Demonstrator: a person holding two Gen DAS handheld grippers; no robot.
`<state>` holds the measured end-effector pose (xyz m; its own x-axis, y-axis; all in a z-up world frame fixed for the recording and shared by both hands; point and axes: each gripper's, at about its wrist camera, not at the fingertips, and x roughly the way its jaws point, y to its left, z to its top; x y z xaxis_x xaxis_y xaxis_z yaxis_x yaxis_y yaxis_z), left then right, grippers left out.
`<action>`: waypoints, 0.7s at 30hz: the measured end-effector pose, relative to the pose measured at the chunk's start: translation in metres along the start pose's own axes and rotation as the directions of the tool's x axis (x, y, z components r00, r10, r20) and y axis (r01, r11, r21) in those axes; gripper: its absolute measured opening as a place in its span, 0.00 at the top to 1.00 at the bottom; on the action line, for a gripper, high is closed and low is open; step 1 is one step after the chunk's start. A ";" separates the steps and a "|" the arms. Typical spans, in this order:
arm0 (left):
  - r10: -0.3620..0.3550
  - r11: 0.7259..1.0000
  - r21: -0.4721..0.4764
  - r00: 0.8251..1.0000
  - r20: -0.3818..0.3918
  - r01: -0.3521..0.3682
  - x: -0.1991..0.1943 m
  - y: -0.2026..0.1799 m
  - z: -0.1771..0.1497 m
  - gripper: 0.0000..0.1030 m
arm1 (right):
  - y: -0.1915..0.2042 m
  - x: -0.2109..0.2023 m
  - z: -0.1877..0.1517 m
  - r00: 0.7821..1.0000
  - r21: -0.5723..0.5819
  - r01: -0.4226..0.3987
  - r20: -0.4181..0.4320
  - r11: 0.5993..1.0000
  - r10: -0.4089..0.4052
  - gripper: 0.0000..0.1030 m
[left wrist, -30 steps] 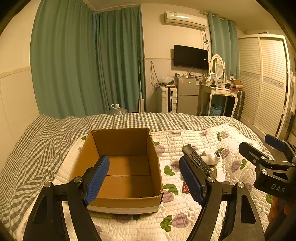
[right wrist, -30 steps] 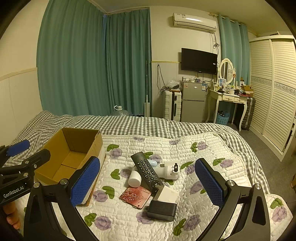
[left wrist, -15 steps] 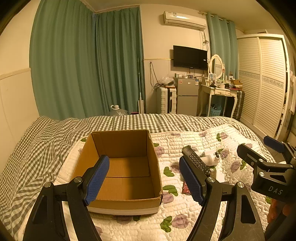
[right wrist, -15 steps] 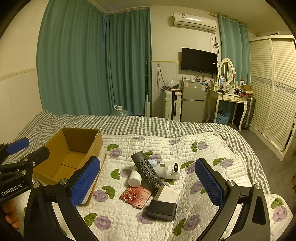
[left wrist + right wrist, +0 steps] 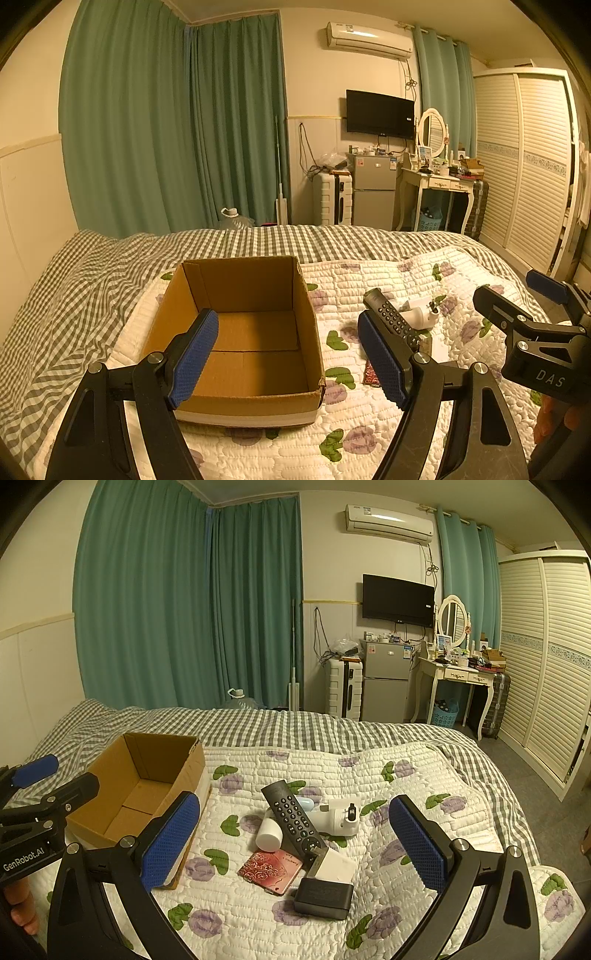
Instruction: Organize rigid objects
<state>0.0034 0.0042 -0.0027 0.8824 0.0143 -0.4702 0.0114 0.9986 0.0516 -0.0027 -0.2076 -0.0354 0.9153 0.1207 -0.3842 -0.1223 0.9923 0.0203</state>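
item: cardboard box (image 5: 243, 332), open-topped, nothing visible inside, on the left of the quilt (image 5: 424, 775). item: cluster right of the box: black remote (image 5: 293, 818) lying across a white cylinder (image 5: 269, 834), white plug adapter (image 5: 341, 818), red patterned card (image 5: 271, 871), white block (image 5: 338, 862), dark box (image 5: 324, 892) nearest. left gripper (image 5: 286, 356): jaws wide, holding nothing, facing the box. right gripper (image 5: 293, 847): jaws wide, holding nothing, over the cluster. advice: probably take the topmost remote first, across its narrow width. setting: checked bedspread (image 5: 258, 727), green curtains, wardrobe far right.

right gripper (image 5: 546, 369): "DAS" | left gripper (image 5: 26, 856): "GenRobot.AI"
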 end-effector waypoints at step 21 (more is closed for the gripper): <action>0.001 1.000 0.014 1.000 0.000 -0.001 -0.003 -0.004 0.000 0.22 | 0.000 -0.001 -0.001 1.000 -0.001 0.003 -0.003 1.000 -0.003 0.00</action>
<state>0.0012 0.0004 -0.0016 0.8824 0.0156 -0.4702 0.0170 0.9977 0.0650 -0.0044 -0.2076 -0.0359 0.9147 0.1178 -0.3866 -0.1202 0.9926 0.0178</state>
